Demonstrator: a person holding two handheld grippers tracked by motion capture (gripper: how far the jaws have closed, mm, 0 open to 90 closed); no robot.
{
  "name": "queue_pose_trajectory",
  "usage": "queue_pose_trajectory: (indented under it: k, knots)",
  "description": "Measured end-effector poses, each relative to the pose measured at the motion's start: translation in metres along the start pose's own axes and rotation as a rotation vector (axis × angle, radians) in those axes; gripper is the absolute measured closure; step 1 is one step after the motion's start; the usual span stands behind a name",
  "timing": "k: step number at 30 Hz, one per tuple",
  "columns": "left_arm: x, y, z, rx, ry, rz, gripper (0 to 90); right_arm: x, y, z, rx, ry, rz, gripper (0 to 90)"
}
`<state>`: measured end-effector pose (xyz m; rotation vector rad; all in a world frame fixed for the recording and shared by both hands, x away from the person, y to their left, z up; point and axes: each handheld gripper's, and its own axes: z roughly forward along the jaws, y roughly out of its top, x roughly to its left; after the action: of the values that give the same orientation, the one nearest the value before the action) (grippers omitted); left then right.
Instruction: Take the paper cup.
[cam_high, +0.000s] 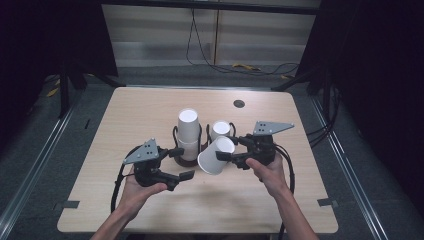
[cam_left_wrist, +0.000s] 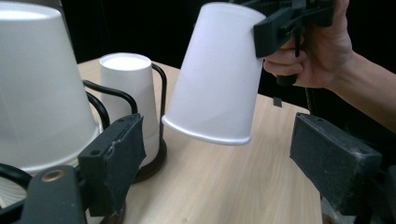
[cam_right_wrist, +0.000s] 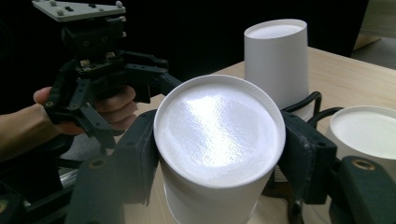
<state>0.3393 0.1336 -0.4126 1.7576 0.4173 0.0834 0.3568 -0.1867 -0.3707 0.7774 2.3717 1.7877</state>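
A: While I hold both hands low over the near half of the table (cam_high: 150, 100), my left tongs (cam_high: 186, 175) stand wide open with nothing between them, pointing across toward the cup.

B: And the right one?

A: My right tongs (cam_high: 223, 156) are clamped on a white paper cup (cam_high: 216, 155). In the right gripper view the two black pads squeeze its sides just below the closed base, which faces the camera.

B: How is that cup lying?

A: It is off the table, tilted, mouth toward my left and slightly down. From the left gripper view, its rim hangs above the wood, just beside the rack, not touching it.

B: What sits behind it?

A: A black wire rack (cam_high: 176, 150) near the table's middle. A tall stack (cam_high: 188, 132) of upside-down cups stands in its left slot, and a shorter stack (cam_high: 220, 129) in the right slot, just beyond the held cup.

B: Anything farther back?

A: A small dark round cap (cam_high: 239, 103) set in the tabletop near the far edge, and cables on the floor beyond.
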Motion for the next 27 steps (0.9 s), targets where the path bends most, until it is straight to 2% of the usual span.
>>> queue_pose_trajectory:
  k: [6, 16, 24, 27]
  knots:
    - [0.001, -0.008, 0.002, 0.001, -0.005, -0.009, 17.6, 0.004, -0.004, 0.005, -0.007, 0.036, 0.011, 35.8]
    - [-0.003, -0.010, 0.010, 0.016, -0.026, 0.006, 15.8, 0.012, -0.005, 0.014, -0.005, 0.083, 0.001, 35.9]
    - [-0.003, -0.012, 0.013, 0.028, -0.048, 0.013, 15.8, 0.013, -0.007, 0.020, -0.008, 0.124, 0.023, 35.9]
    - [-0.003, -0.013, 0.014, 0.025, -0.058, 0.015, 15.8, 0.014, -0.007, 0.022, -0.008, 0.125, 0.021, 35.9]
